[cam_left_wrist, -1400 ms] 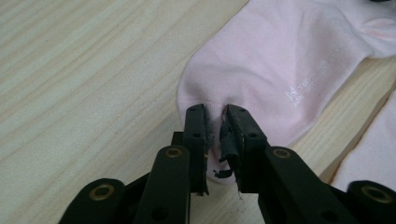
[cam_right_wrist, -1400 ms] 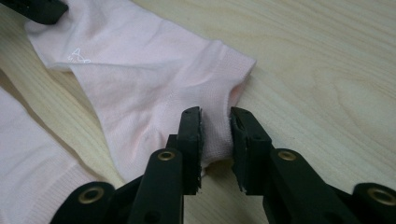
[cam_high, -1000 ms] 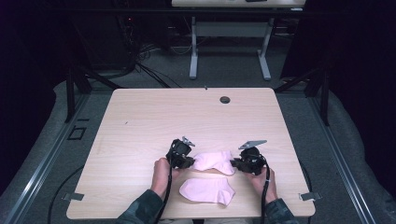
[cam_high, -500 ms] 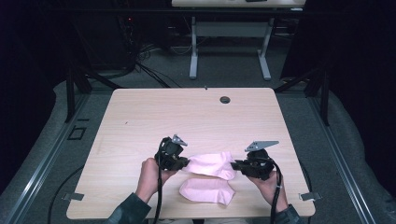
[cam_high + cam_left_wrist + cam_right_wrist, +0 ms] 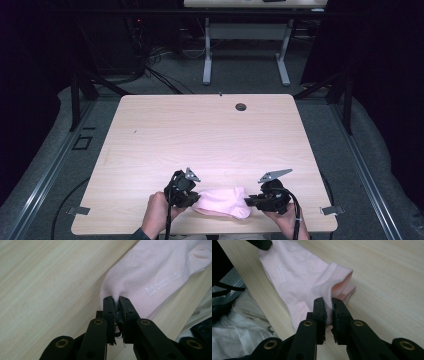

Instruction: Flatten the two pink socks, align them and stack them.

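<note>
A pink sock point(image 5: 222, 202) is stretched between my two grippers near the table's front edge. It lies over a second pink sock, whose edge peeks out under the cuff point(image 5: 349, 292). My left gripper point(image 5: 194, 199) is shut on the sock's toe end point(image 5: 115, 298); small white lettering shows on the fabric point(image 5: 162, 282). My right gripper point(image 5: 248, 201) is shut on the ribbed cuff point(image 5: 328, 303), which gapes open beside the jaws. The left gripper's tip point(image 5: 260, 243) holds the far end of the sock point(image 5: 294, 272) in the right gripper view.
The light wooden table point(image 5: 200, 135) has a dark round grommet point(image 5: 241, 106) near its far edge. Its front edge runs just under the socks. White clothing point(image 5: 242, 325) shows below that edge. Another table's legs point(image 5: 245, 55) stand on the floor behind.
Both grippers have drawn the upper sock toward the front edge and laid it over the lower sock. The hands have moved back with it.
</note>
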`<state>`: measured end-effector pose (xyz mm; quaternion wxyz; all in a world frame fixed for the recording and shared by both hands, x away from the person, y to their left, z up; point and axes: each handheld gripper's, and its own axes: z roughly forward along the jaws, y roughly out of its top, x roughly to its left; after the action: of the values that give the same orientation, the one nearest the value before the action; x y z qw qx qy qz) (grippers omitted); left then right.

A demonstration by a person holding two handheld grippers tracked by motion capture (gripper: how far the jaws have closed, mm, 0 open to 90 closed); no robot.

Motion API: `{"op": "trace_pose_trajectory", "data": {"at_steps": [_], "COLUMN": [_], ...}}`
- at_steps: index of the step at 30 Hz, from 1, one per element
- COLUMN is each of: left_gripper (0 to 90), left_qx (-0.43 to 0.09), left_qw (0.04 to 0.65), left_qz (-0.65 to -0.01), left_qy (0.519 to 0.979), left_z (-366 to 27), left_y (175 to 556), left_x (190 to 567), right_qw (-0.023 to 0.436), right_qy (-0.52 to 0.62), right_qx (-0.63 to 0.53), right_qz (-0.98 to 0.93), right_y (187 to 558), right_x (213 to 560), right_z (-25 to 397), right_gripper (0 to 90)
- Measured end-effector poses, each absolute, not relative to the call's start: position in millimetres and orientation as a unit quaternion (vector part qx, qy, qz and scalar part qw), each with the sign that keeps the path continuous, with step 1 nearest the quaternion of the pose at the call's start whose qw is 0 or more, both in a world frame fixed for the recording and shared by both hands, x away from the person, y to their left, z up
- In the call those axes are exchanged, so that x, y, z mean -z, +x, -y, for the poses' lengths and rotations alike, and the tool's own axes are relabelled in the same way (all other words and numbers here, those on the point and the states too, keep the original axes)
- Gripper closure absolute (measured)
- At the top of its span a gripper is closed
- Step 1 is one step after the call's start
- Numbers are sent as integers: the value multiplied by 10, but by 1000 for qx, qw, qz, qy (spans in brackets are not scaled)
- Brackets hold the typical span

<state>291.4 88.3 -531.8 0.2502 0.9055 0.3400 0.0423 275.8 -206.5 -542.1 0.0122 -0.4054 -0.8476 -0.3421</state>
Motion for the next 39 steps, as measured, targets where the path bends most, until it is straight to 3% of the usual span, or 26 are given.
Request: {"op": "trace_pose_trajectory", "data": {"at_steps": [4,6,7,11,16,23,31,39], "left_gripper": [766,652,558,331,149,19,0,0], "left_qx": [-56,-63,-64,-83,-114,-156,-179,-197], "left_qw": [249,243,248,268,290,307,311,301], "left_qz": [-340,-342,-345,-361,-375,-406,-460,-510], "left_qy": [905,906,903,889,873,847,812,781], "left_z": [-867,-867,-875,-972,-1122,-1433,-1903,-2279], "left_y": [2892,2889,2886,2872,2862,2874,2885,2915], "left_x": [5374,5391,5396,5341,5228,5144,5241,5509], "right_qw": [-2,-1,-6,-17,-48,-96,-134,-160], "right_qy": [-404,-403,-404,-408,-417,-423,-442,-474], "right_qx": [319,322,318,338,359,379,365,356], "right_qz": [857,857,858,848,834,817,808,789], "right_y": [2761,2749,2736,2707,2698,2708,2753,2836], "right_x": [5536,5557,5556,5518,5435,5312,5301,5389], "right_z": [2030,2021,2019,2109,2232,2416,2613,2874], "right_gripper": [795,764,719,563,348,149,11,0]}}
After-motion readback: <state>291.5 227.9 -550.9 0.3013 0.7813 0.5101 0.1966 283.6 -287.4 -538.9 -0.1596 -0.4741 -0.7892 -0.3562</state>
